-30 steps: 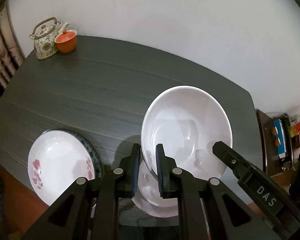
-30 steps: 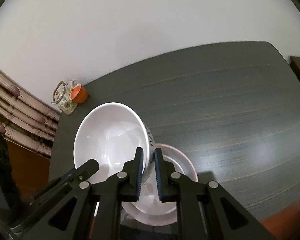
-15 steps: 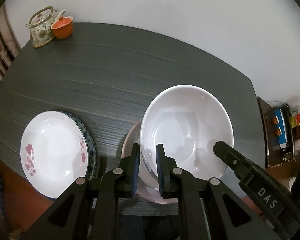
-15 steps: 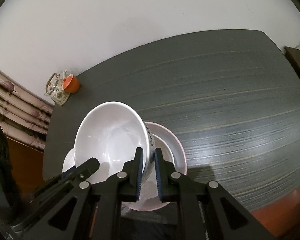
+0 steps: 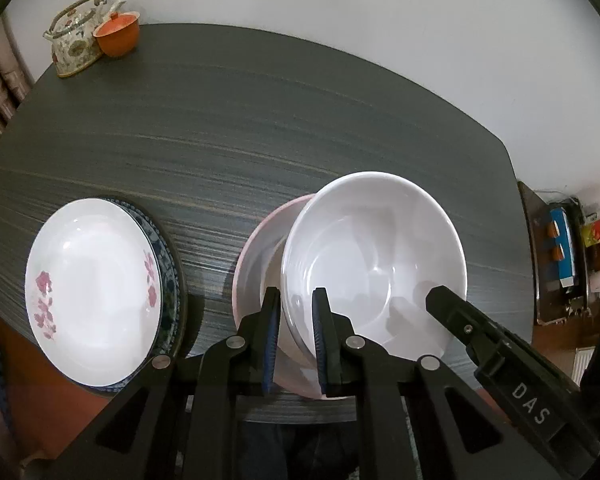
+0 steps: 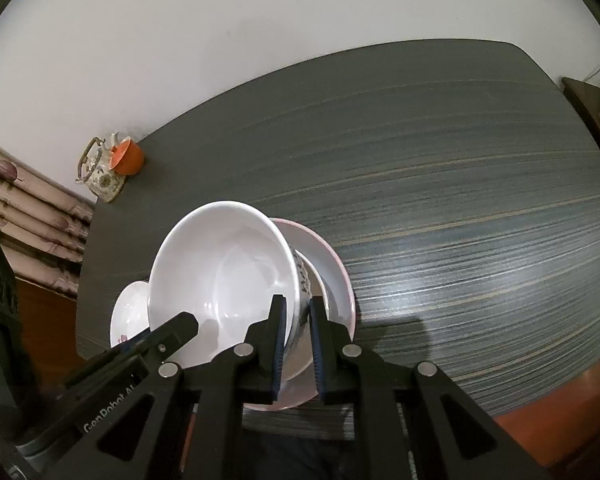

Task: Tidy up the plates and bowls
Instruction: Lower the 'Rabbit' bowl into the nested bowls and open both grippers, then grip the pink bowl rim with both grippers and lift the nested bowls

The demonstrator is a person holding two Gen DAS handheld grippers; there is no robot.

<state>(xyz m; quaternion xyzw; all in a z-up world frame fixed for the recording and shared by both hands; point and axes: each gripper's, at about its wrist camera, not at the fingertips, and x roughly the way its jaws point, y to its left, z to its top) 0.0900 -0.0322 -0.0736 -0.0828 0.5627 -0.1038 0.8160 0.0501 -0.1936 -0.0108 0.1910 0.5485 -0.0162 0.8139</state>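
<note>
A deep, glossy white ceramic bowl (image 5: 374, 264) hangs over the near edge of the dark, wood-grained desk (image 5: 260, 120), carried by both tools at once. The left tool (image 5: 296, 336) is clamped on the bowl's rim on its left side, one pad inside the wall and one outside; the right tool (image 6: 298, 334) is clamped the same way on the opposite side of the rim, where dark lettering shows on the outer wall. The bowl tilts a little and sits directly above a shallow pink-rimmed white bowl (image 5: 260, 264) that rests on the desk near that edge. Whether its foot already touches the pink-rimmed one cannot be told from either view.

Toward the near left corner, a white plate with pink flower prints (image 5: 92, 292) is already stacked on a blue-patterned plate (image 5: 168, 280), so the plates look sorted. At the far left corner stand a floral ceramic teapot with a hoop handle (image 5: 76, 40) and a small orange cup (image 5: 118, 34), touching each other and well apart from the dishes.

By my reading, the plate pile is done and the bowl pile is half made: what remains is to seat the white bowl level inside the pink-rimmed one and let go with both tools. No other loose dishes show on the desk.
</note>
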